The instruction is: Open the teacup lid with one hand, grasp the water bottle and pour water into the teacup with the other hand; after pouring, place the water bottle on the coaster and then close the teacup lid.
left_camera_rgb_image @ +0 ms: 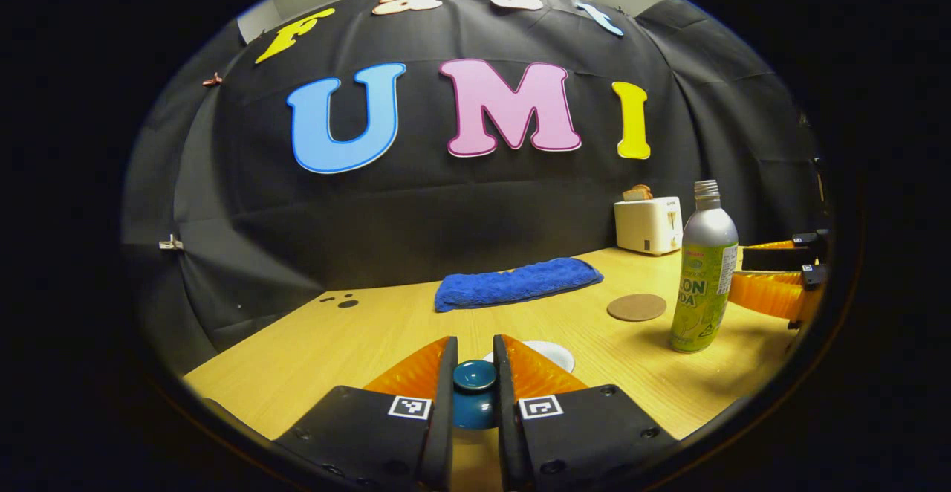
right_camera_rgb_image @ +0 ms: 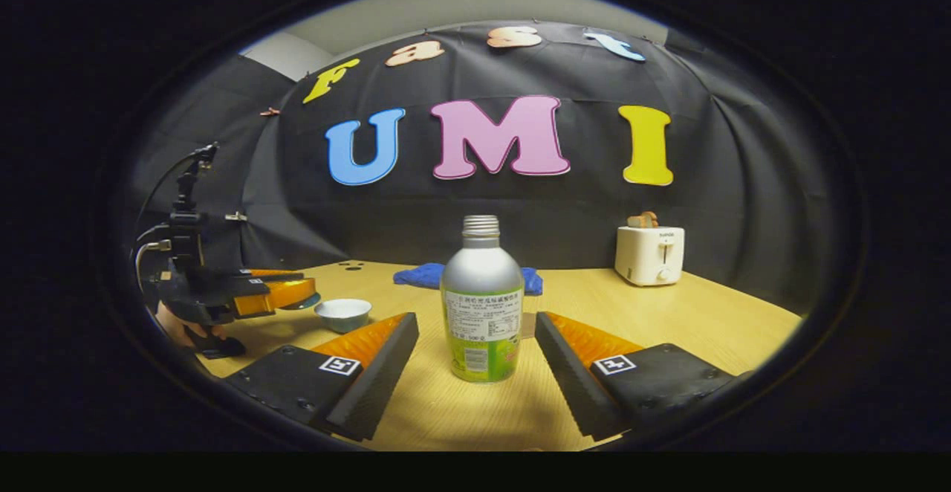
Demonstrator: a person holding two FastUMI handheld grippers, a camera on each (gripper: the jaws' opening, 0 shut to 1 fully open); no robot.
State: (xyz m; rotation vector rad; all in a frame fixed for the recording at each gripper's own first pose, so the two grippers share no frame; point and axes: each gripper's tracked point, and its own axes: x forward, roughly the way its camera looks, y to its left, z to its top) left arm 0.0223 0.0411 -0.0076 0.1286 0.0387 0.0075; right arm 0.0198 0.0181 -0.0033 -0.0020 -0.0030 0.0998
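Left gripper view: left tongs point(left_camera_rgb_image: 475, 380) nearly closed, fingers pinched on the knob of the lid point(left_camera_rgb_image: 475, 375). Lid's lower part hidden between the fingers; rim of the cup point(left_camera_rgb_image: 553, 352) half hidden behind the right finger. Farther on the surface point(left_camera_rgb_image: 371, 328): bottle point(left_camera_rgb_image: 703, 269) upright, uncapped, coaster point(left_camera_rgb_image: 637, 307) just left of it, towel point(left_camera_rgb_image: 516, 282) behind, toaster point(left_camera_rgb_image: 648, 224) at the wall. Other tongs cut off at the right edge, just beside the bottle.

Right gripper view: right tongs point(right_camera_rgb_image: 475, 351) spread wide, released, fingers either side of the bottle point(right_camera_rgb_image: 482, 306), no contact visible. Coaster mostly hidden behind the bottle. At left, left tongs point(right_camera_rgb_image: 278, 293) holding the lid above the open cup point(right_camera_rgb_image: 342, 314); holding hand point(right_camera_rgb_image: 174, 325) largely hidden.
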